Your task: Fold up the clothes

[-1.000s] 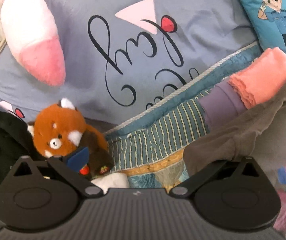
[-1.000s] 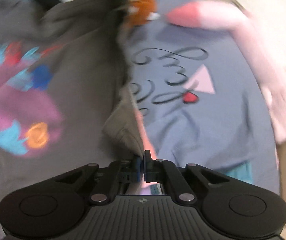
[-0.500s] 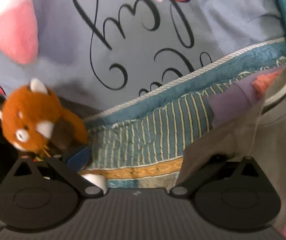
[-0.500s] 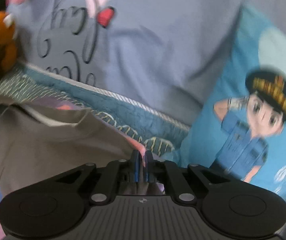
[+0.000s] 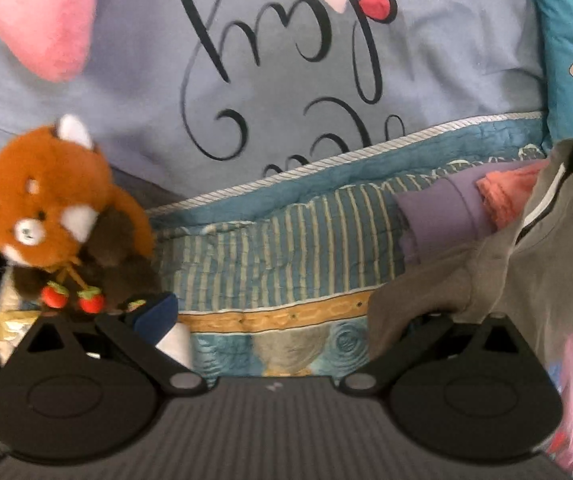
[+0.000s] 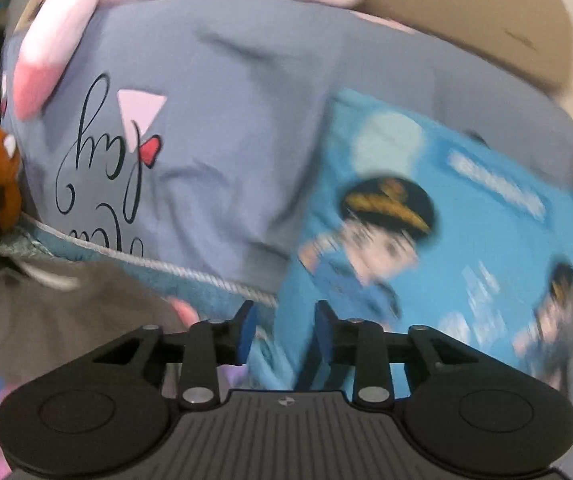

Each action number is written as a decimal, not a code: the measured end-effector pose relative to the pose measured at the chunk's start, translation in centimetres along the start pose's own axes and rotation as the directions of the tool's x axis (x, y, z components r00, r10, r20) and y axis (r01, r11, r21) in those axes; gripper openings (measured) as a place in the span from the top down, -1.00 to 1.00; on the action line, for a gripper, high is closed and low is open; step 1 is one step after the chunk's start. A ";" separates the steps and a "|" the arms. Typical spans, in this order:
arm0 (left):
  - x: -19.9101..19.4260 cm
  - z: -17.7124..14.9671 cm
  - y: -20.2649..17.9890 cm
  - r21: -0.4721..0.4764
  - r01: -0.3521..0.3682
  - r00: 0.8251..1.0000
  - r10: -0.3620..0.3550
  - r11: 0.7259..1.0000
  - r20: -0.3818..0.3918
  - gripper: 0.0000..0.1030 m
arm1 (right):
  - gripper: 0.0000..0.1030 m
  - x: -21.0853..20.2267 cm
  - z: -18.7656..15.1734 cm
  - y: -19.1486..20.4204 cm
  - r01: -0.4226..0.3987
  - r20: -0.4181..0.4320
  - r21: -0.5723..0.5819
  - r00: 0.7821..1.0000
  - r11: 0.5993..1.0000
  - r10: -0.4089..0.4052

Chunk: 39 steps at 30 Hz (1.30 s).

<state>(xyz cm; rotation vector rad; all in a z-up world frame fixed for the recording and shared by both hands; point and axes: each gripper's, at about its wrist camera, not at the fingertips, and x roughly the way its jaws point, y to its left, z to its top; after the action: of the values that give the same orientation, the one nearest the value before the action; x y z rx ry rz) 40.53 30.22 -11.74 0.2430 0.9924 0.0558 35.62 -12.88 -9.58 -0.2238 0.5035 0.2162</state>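
Left gripper (image 5: 282, 320): my jaws stand spread wide, near their full reach. The left finger's blue pad (image 5: 154, 316) shows bare; the right fingertip is hidden under grey-brown cloth draped over it, so I cannot tell whether it touches anything there.

Left pose: I point it steeply downward, its black body filling the bottom of its own view.

Right gripper (image 6: 282, 330): my jaws have just been opening and now stand partly apart, the two blue pads (image 6: 246, 334) facing each other with nothing pressed between them.

Right pose: I hold it tilted gently downward; its view is smeared with motion blur.
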 end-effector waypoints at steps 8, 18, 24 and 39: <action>-1.9 -1.1 -0.9 0.156 -0.137 0.990 0.130 0.978 0.055 -0.99 | 0.22 -3.9 -11.9 -6.7 -0.025 -0.222 0.238 0.972 0.971 0.079; 0.7 -1.7 -7.7 0.392 -0.431 0.902 0.403 0.813 0.157 -0.99 | 0.04 -3.1 -17.9 -7.3 -0.085 -0.128 0.712 0.960 0.697 0.248; 0.9 -1.0 -6.4 0.246 -0.389 0.921 0.381 0.888 0.082 -0.99 | 0.76 -0.1 -19.6 -8.0 -0.077 -0.049 0.904 0.959 0.420 0.281; -3.7 -1.8 -3.0 -0.127 -0.046 0.996 0.054 0.991 0.066 -0.99 | 0.79 -8.5 -15.5 -12.2 -0.027 -0.029 0.765 0.997 0.643 0.076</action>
<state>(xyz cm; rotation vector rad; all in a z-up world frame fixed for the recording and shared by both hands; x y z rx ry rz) 36.81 27.06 -10.32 0.1536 0.9105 0.1542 24.54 -29.86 -16.68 0.6347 0.6216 0.0326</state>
